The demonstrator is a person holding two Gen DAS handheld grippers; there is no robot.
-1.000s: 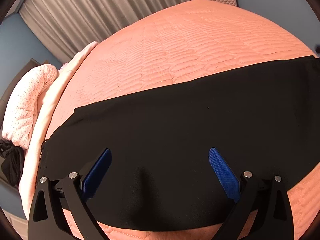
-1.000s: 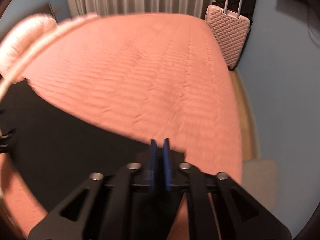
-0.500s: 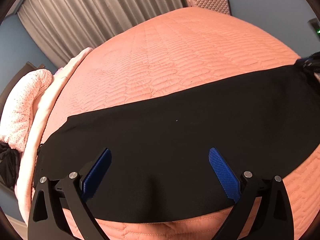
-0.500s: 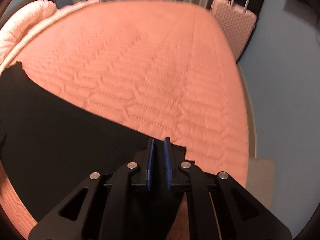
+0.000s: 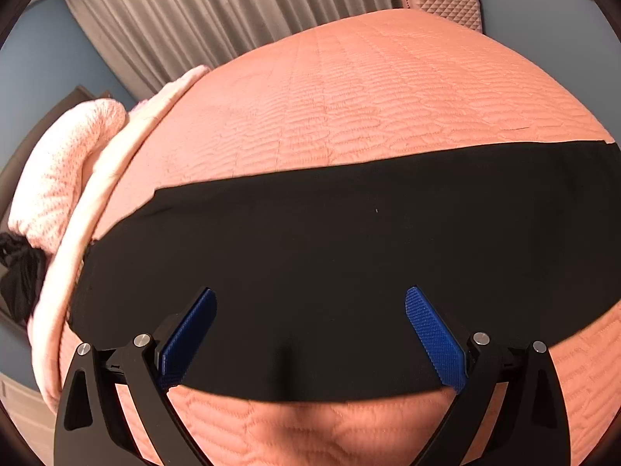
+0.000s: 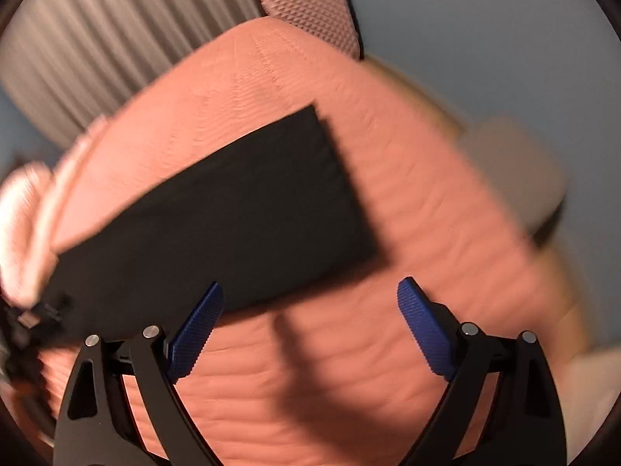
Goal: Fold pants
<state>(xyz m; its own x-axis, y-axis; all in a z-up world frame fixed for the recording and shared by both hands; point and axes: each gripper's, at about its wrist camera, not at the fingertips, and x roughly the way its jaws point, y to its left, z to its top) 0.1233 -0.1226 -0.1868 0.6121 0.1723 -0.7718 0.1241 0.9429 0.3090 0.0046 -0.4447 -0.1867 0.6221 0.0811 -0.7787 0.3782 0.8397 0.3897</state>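
Both grippers spread wide above black pants on a salmon quilt.

The left gripper (image 5: 310,334) has its blue pads (image 5: 434,339) set far apart with nothing clamped; the black pants (image 5: 330,272) lie flat beneath them as a broad band across the middle of the frame. The right gripper (image 6: 310,328) has just been opening; its jaws now stand wide and empty, over bare salmon quilt (image 6: 349,369) at lower centre. In that blurred view the pants (image 6: 217,233) run from centre toward the left edge, their square end at upper centre. A pink pillow (image 5: 58,178) sits at left, grey curtains (image 5: 217,19) at upper left, and a pink suitcase (image 5: 446,0) at upper right.
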